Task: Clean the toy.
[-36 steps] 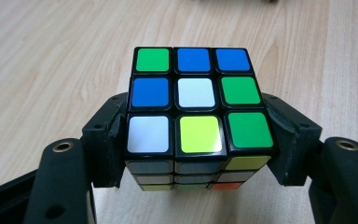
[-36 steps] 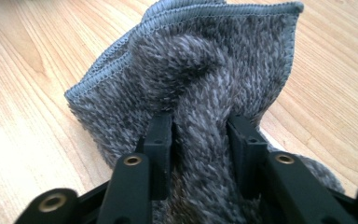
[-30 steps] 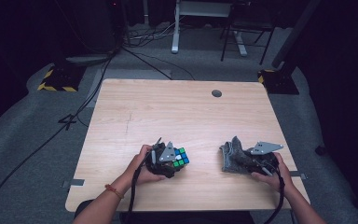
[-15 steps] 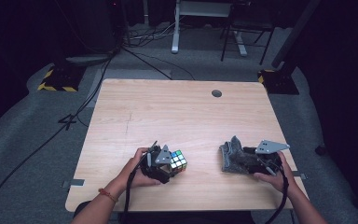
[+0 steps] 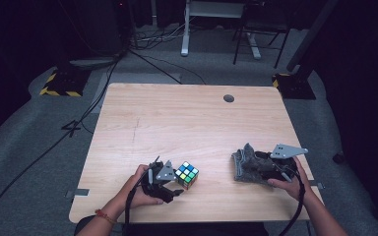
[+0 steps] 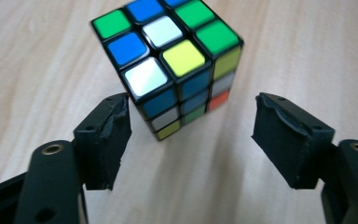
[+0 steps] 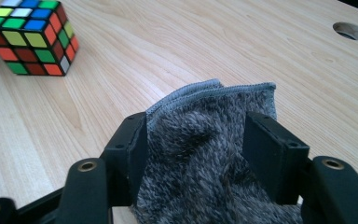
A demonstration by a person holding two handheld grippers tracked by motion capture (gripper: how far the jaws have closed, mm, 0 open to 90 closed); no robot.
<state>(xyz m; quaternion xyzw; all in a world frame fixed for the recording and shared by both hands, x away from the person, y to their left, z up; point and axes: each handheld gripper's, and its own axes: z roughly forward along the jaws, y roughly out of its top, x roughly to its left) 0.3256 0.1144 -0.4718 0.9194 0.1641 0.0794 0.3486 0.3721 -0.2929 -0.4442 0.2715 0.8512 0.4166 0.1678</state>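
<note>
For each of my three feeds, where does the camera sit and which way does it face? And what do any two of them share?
High view: above the person's side, looking forward and down on the table; both forearms, the left gripper and right gripper show.
Left gripper view: rides the left gripper, looking along its open jaws at the puzzle cube just beyond them.
Right gripper view: rides the right gripper, jaws either side of the grey cloth, facing across the table.
Shared: the cube shows in all three; cloth and table hole in high and right.

One cube (image 5: 187,175), one grey cloth (image 5: 248,166), two grippers and one table (image 5: 187,118) are counted.
</note>
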